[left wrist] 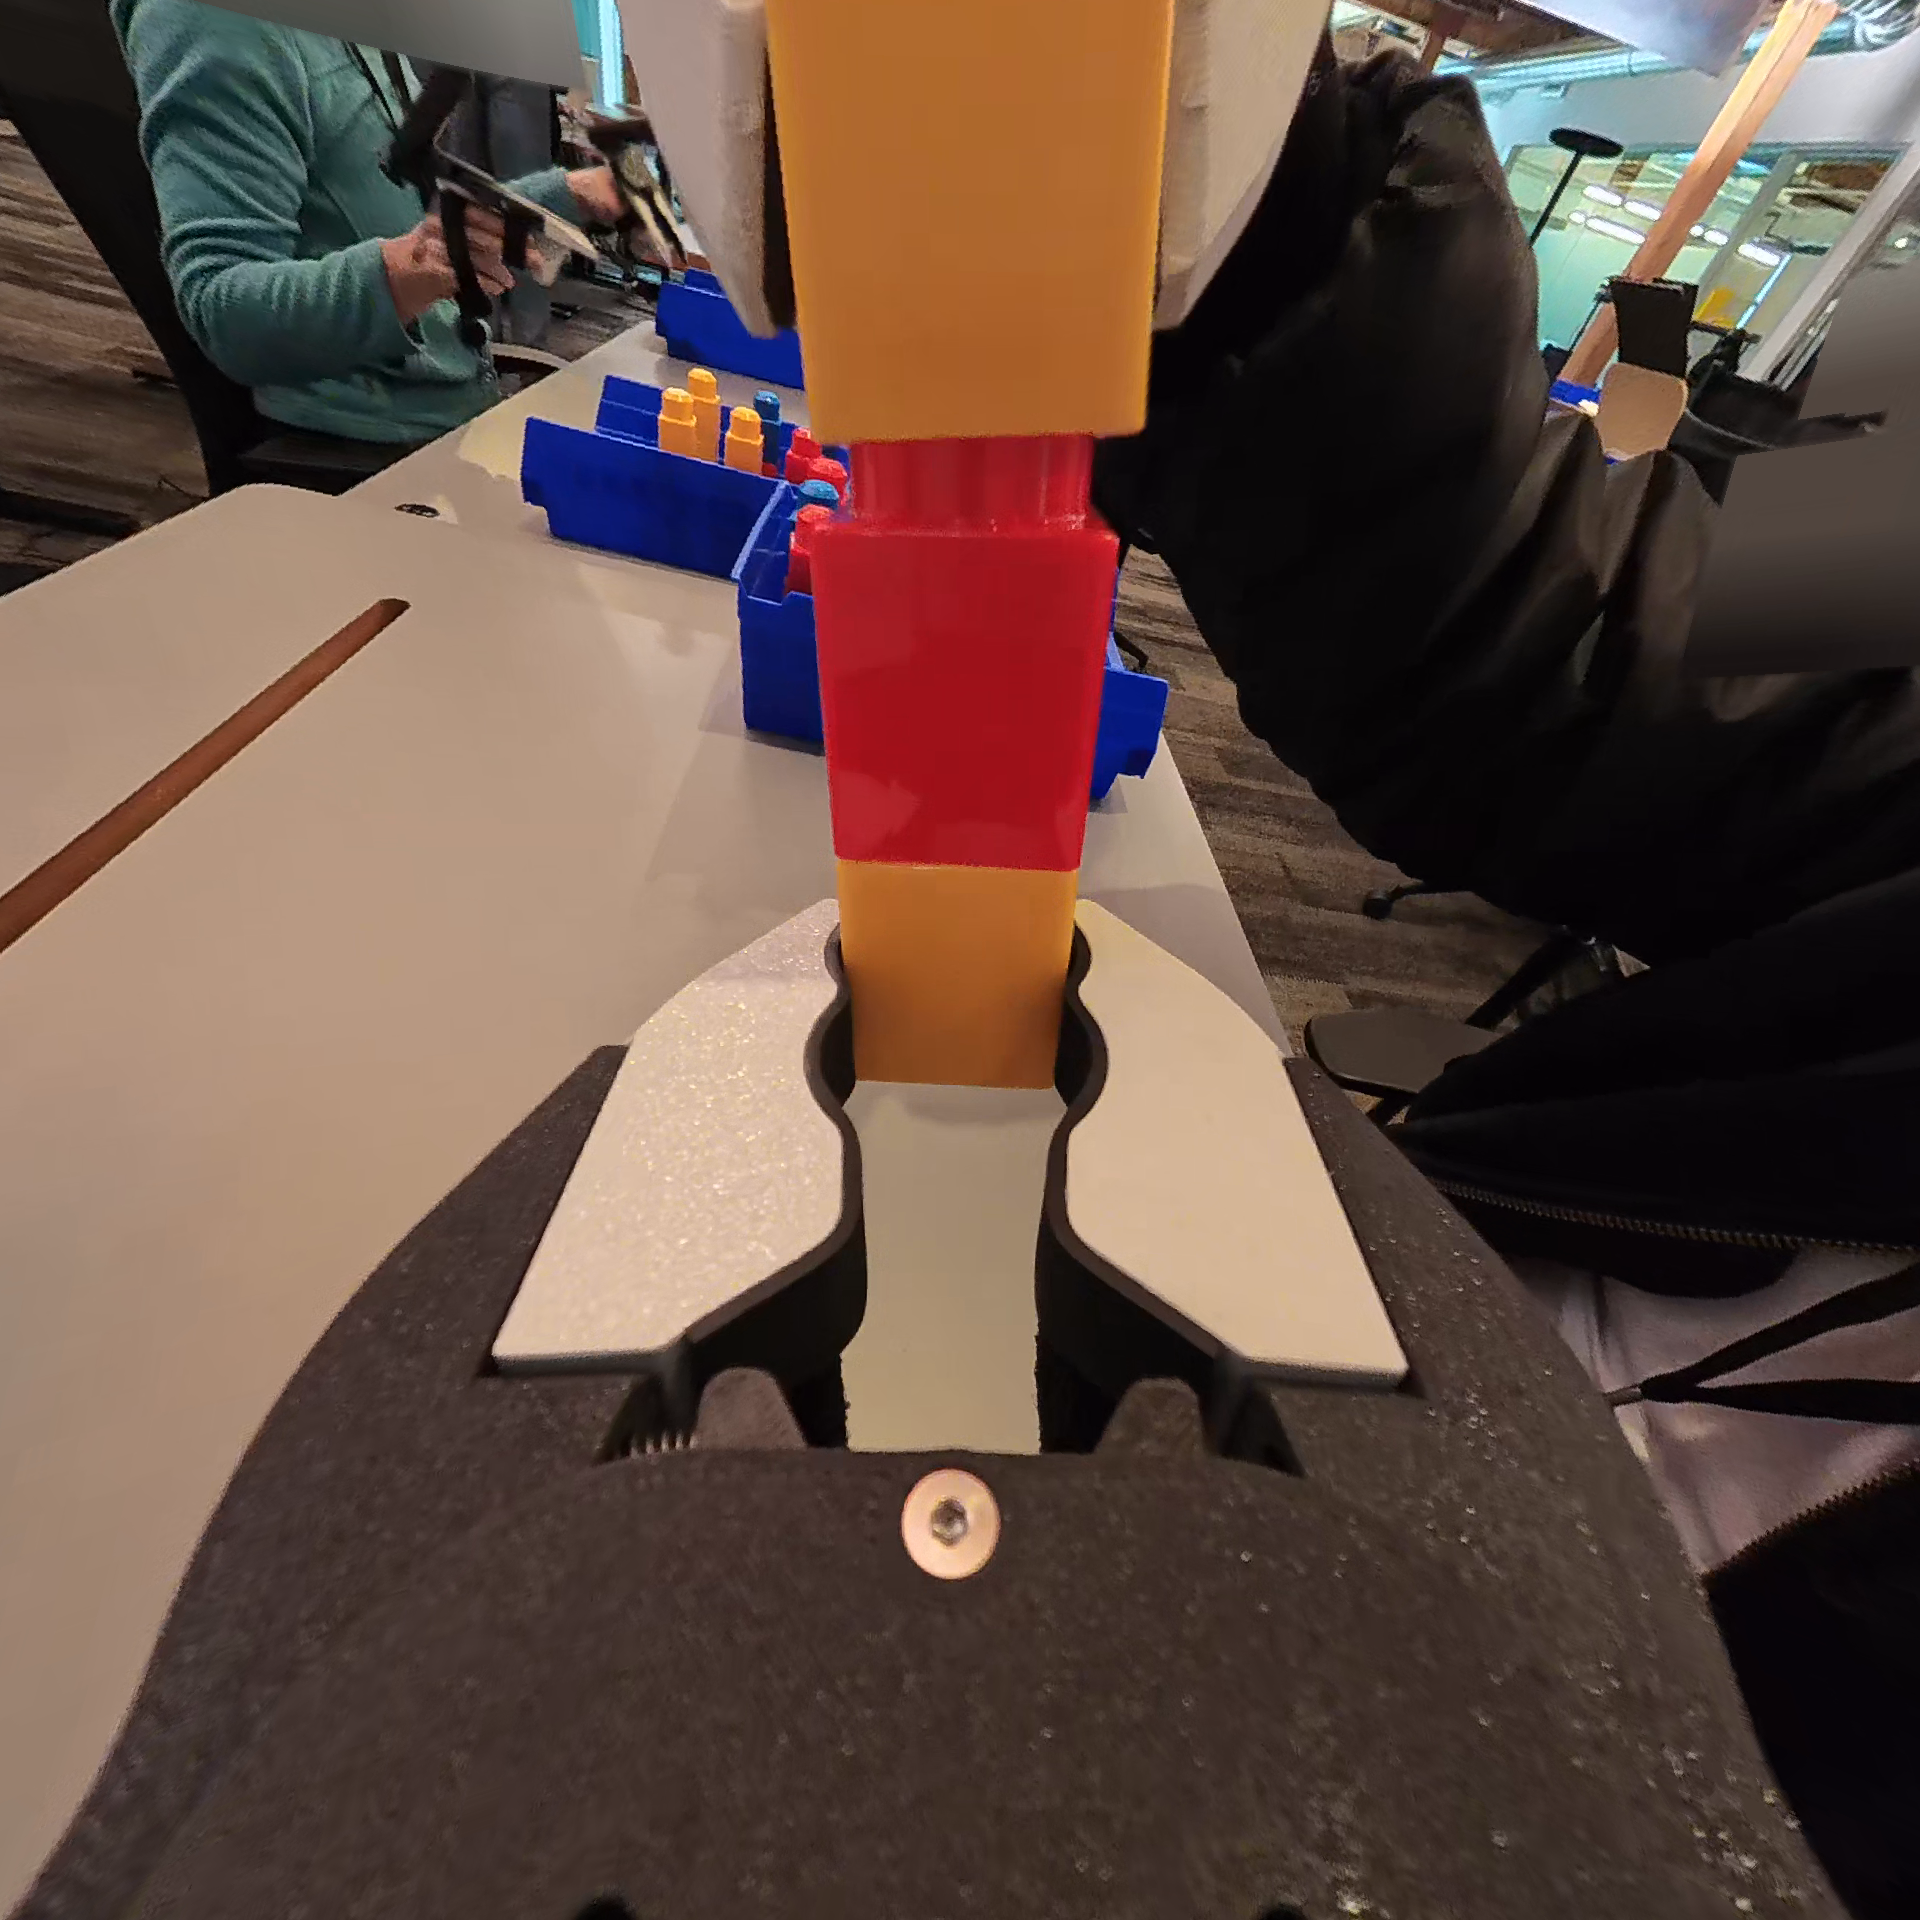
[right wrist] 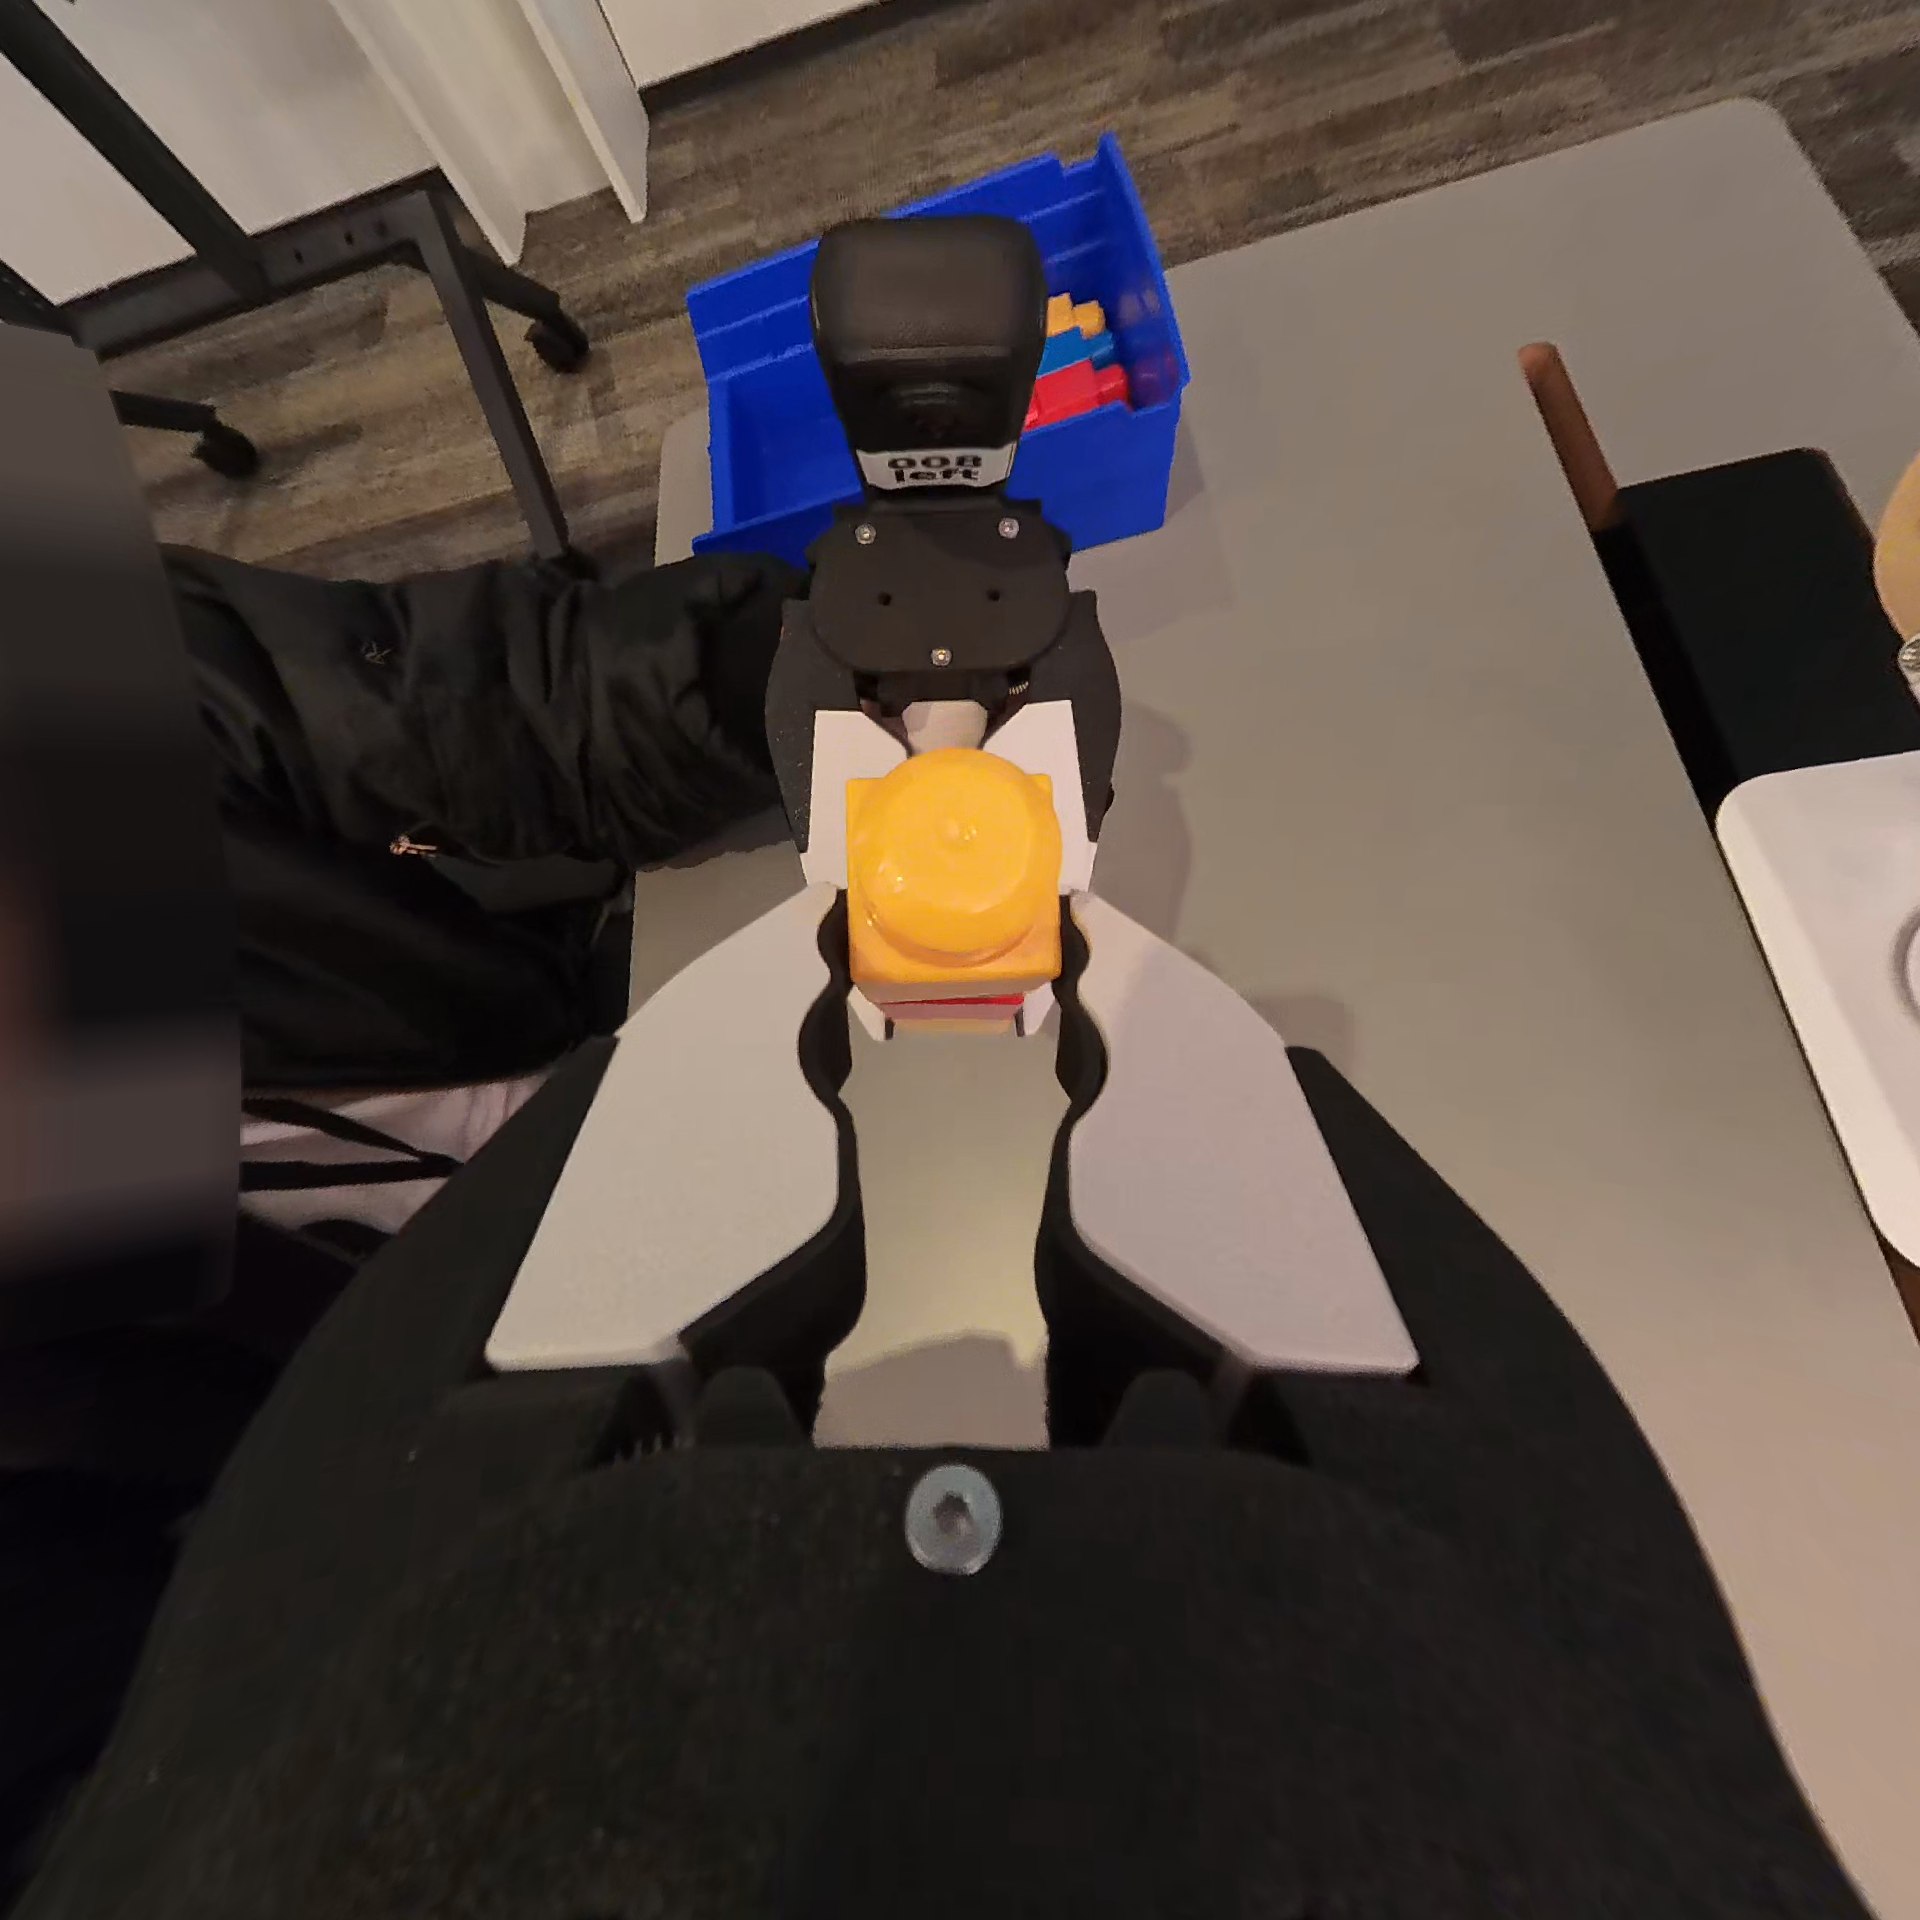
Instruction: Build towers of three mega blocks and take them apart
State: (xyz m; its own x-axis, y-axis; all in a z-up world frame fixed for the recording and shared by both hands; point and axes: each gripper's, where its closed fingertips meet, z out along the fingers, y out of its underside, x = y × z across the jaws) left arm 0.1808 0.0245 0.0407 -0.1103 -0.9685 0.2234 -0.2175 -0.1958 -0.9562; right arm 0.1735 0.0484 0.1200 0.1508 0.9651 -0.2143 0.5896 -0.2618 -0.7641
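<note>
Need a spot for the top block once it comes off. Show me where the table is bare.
Bare table lies left of the tower, out to the brown slot. Crowded: blue bins behind the tower, and the bin of blocks behind the left gripper. The right gripper holds the top block.

Black jacket (right wrist: 468, 727) beside grey table (right wrist: 1403, 727), carpet floor (left wrist: 1299, 831) below.
</note>
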